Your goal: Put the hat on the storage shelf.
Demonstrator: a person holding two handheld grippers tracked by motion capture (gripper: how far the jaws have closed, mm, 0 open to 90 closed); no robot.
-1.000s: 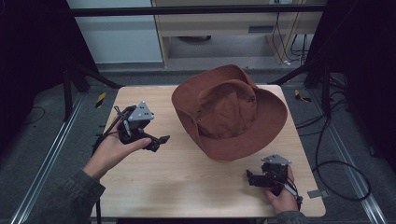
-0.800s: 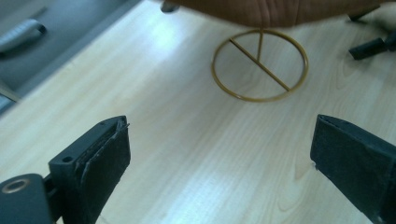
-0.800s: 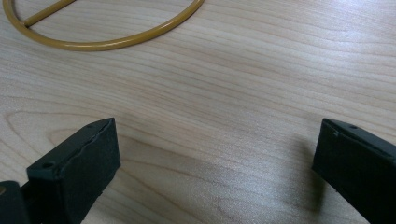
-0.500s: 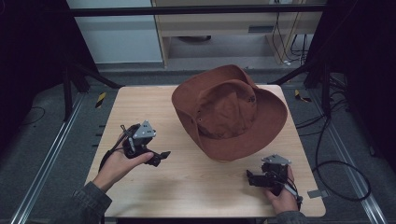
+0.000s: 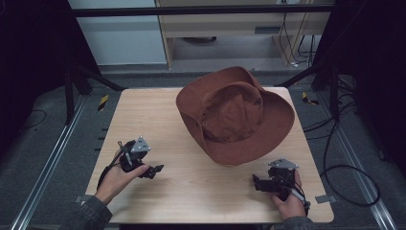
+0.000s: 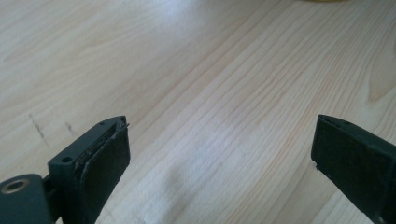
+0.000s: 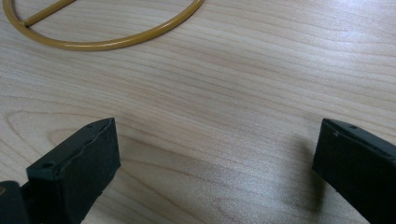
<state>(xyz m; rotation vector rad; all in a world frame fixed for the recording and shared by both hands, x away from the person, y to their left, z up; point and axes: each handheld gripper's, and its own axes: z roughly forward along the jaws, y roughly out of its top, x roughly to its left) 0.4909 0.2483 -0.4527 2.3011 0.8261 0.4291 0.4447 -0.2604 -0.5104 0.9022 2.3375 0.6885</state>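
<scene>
Basically both grippers idle low near the table's (image 5: 158,120) front edge, left gripper (image 5: 152,171) and right gripper (image 5: 259,183) jaws wide apart and empty, brown hat (image 5: 237,112) well ahead at centre-back on a yellow wire ring (image 7: 107,43); likely approach the brim low, from both sides

From above, my forearms are cut off by the bottom edge, so I see little beyond my left hand (image 5: 114,179) and right hand (image 5: 288,203). The brown hat (image 5: 234,115) hides the table (image 5: 143,115) beneath it. In my right gripper view, a yellow metal ring (image 7: 100,28) (with a bar across it) runs off the top edge, so I cannot tell what it belongs to. In my left gripper view, a yellow sliver (image 6: 324,1) at the top edge is too small to identify
</scene>
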